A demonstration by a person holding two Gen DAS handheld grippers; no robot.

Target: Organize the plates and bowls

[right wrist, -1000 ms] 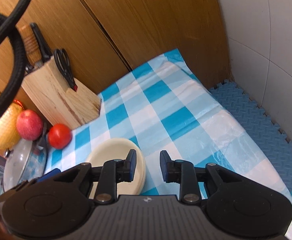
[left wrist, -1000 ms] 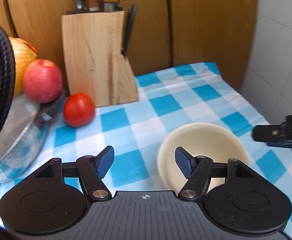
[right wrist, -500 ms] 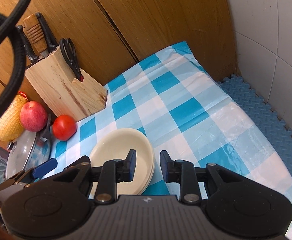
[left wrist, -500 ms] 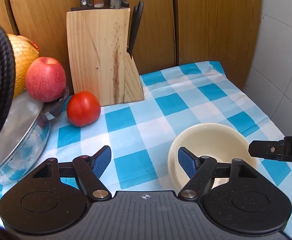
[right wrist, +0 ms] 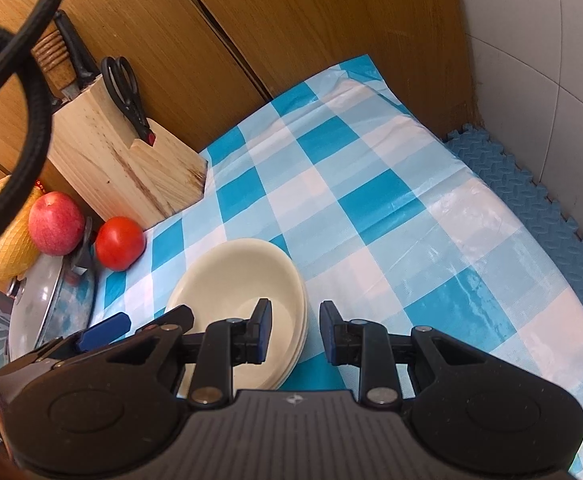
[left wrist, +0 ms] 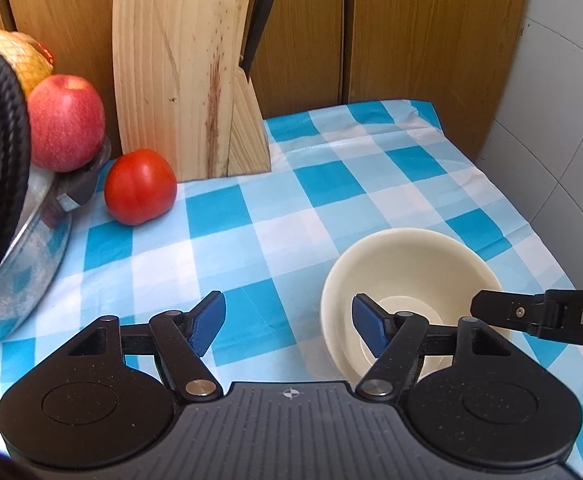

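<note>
Two grippers, left gripper and right gripper, we're holding both with fingers apart, straddling the cream bowls' rim on the checked cloth.

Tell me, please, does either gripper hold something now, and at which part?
Nothing is held. The left gripper and the right gripper are both open, each with one finger over the rim of the cream bowls, not closed on it.
</note>
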